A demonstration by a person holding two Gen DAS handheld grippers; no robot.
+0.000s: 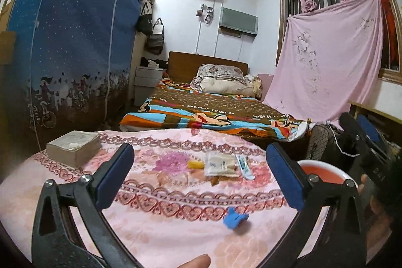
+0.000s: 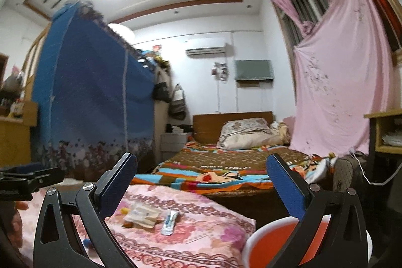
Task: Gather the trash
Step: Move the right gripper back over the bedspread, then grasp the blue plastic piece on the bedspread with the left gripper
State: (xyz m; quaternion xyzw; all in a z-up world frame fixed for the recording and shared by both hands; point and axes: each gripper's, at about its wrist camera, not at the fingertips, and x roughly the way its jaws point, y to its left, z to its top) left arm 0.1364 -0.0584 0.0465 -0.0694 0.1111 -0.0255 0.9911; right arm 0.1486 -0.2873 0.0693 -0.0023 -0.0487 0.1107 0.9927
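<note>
Trash lies on a pink floral cloth (image 1: 176,195): a crumpled blue scrap (image 1: 236,217), a beige packet (image 1: 221,165), a small yellow piece (image 1: 194,164) and a white tube wrapper (image 1: 245,166). My left gripper (image 1: 201,177) is open and empty above the cloth, the blue scrap just below between its fingers. My right gripper (image 2: 201,185) is open and empty, off the cloth's right side. The packet (image 2: 143,214) and wrapper (image 2: 170,219) show in the right wrist view. A red basin with a white rim (image 2: 273,240) sits under the right gripper's right finger; it also shows in the left wrist view (image 1: 321,170).
A thick grey book (image 1: 74,145) lies at the cloth's far left. A bed with a colourful blanket (image 1: 213,112) stands behind. A blue fabric wardrobe (image 1: 70,42) is on the left. A pink sheet (image 1: 326,57) hangs at the right window.
</note>
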